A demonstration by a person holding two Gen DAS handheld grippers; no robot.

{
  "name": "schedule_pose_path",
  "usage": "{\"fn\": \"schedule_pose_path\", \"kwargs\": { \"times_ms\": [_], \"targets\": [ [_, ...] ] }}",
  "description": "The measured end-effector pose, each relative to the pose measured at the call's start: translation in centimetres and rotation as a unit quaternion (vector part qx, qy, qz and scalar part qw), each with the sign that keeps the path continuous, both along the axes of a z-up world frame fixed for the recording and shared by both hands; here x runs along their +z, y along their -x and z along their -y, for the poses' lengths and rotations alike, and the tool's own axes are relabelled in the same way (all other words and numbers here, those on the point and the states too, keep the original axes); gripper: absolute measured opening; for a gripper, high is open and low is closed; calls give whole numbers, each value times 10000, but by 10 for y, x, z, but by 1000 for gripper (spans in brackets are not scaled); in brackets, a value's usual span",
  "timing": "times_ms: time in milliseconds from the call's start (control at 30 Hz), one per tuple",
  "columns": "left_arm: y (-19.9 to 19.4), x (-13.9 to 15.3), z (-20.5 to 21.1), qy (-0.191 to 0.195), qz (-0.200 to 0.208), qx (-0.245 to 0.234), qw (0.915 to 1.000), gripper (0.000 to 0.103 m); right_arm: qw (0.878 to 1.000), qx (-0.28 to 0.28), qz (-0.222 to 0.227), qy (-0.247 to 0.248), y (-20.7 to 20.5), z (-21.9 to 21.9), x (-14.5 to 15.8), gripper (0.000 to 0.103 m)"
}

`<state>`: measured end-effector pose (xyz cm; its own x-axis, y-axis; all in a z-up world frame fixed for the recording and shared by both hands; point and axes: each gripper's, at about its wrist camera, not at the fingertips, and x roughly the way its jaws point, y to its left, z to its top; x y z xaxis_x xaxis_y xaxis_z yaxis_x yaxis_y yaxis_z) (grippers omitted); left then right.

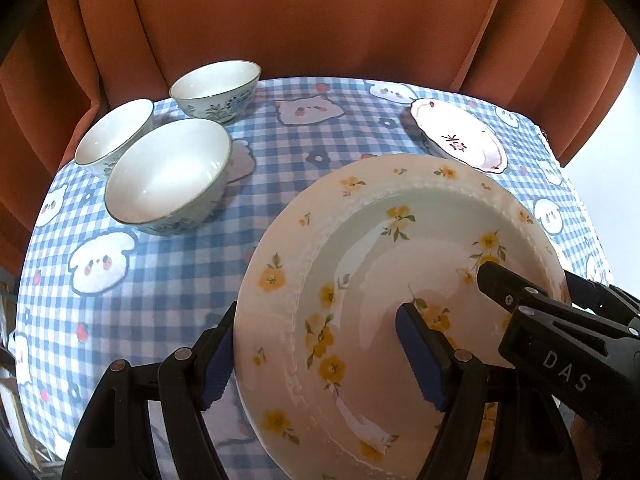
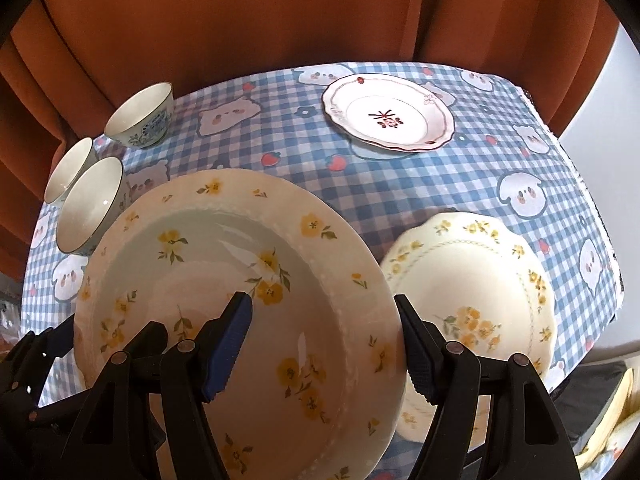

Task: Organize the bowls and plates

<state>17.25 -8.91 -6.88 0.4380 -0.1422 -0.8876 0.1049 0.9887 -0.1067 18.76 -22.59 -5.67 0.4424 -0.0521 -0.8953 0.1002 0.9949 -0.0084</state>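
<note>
Ahead of me at twelve o'clock hangs an orange curtain point(image 1: 304, 20), folds falling behind my table point(image 2: 440, 184) with its blue-checked, animal-printed cloth; pale wall point(image 2: 624, 76) at two o'clock.

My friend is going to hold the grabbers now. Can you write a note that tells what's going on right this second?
Left gripper: clamped over the left rim of the big yellow-flower plate.
Right gripper: clamped over that plate's right rim. Both hold it tilted above the checked tablecloth.
On the table: three bowls grouped at the far left, separate and unstacked; a pink-rimmed plate at the far right; a scalloped yellow-flower plate at the near right.
Done: the big plate is picked up.
Left: set it down, probably onto another plate, then gather the rest and the bowls.
</note>
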Motion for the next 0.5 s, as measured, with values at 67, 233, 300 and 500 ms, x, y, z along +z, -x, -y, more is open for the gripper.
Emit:
{"fn": "schedule_pose_path", "kwargs": {
  "times_ms": [67, 233, 300, 500],
  "targets": [
    [3, 0, 14, -12, -38, 89, 10000, 76, 10000, 85, 8, 27, 1, 9, 0, 74],
    [8, 7, 49, -55, -34, 250, 9997, 75, 9996, 290, -16, -29, 2, 45, 4, 74],
    [9, 8, 63, -56, -25, 317, 9995, 75, 9994, 352, -32, -56, 1, 60, 5, 74],
    [7, 12, 104, -97, 26, 386, 9992, 75, 9989, 464, 3, -79, -2, 105, 8, 74]
  ]
}}
